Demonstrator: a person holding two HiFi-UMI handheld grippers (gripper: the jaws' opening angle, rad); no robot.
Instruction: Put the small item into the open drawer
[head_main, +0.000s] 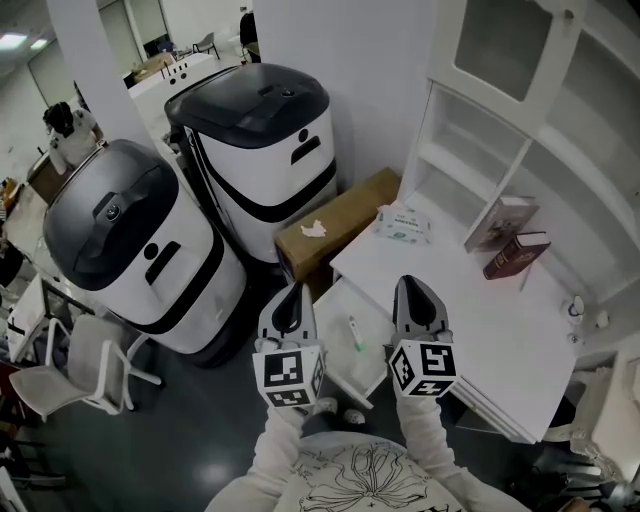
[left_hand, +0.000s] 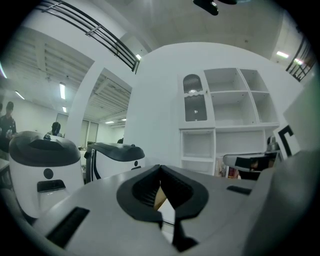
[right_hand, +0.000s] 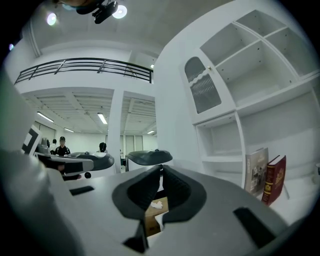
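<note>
Open drawer (head_main: 372, 362): open from above, free to enter. Cardboard box (head_main: 335, 225) blocks just behind it. Desk top (head_main: 480, 320) borders its right. Near machine (head_main: 130, 250) stands to its left, far machine (head_main: 265, 150) behind-left. A strip of floor (head_main: 200, 420) separates the drawer from the near machine.

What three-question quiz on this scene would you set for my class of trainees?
1. True or false: the drawer under the desk stands open.
2. Pick one: where does the small item lie? A) on the desk; B) in the drawer; C) on the cardboard box.
3. Short answer: what does the right gripper hold between its fingers?

Key: 1 true. 2 B. 3 nothing; its fingers are shut and empty.
</note>
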